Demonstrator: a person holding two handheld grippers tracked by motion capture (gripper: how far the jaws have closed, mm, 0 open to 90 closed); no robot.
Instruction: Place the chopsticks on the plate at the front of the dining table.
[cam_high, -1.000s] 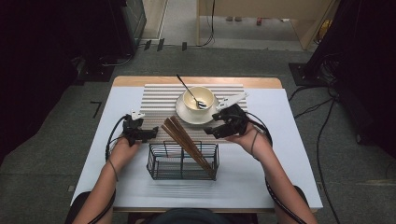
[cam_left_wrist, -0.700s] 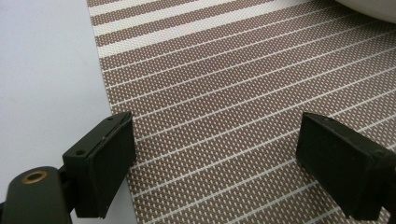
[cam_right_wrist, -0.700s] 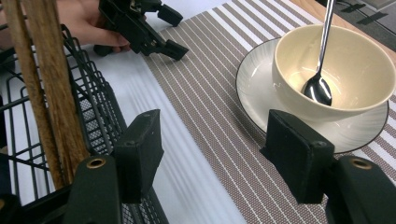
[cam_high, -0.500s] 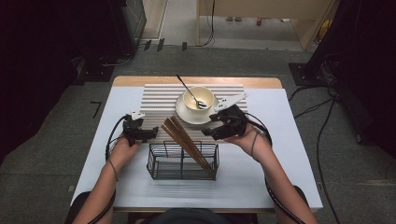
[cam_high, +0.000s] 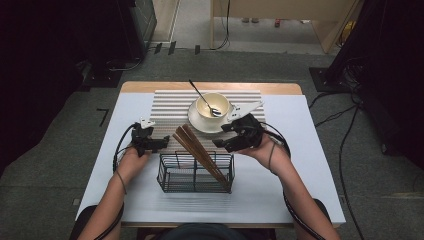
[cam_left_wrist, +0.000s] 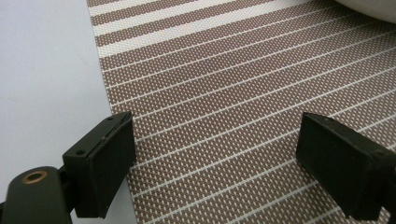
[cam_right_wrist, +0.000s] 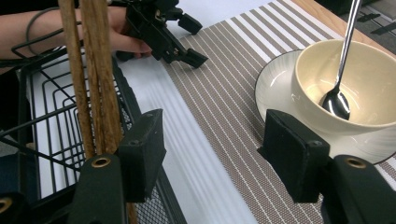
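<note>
Chopsticks (cam_high: 200, 152) leaning in wire basket (cam_high: 167, 177), long axis slanting up toward striped mat (cam_high: 170, 107), just left of parted, empty right gripper (cam_high: 227, 142); left gripper (cam_high: 161, 143) likewise unclenched, farther off.

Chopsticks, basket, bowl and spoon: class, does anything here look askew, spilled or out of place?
Only mildly. The wooden chopsticks lean steeply out of the wire basket, their tops hanging over the striped placemat instead of standing upright. The spoon rests tilted in the bowl, handle jutting past the rim. Nothing looks spilled or broken.
</note>
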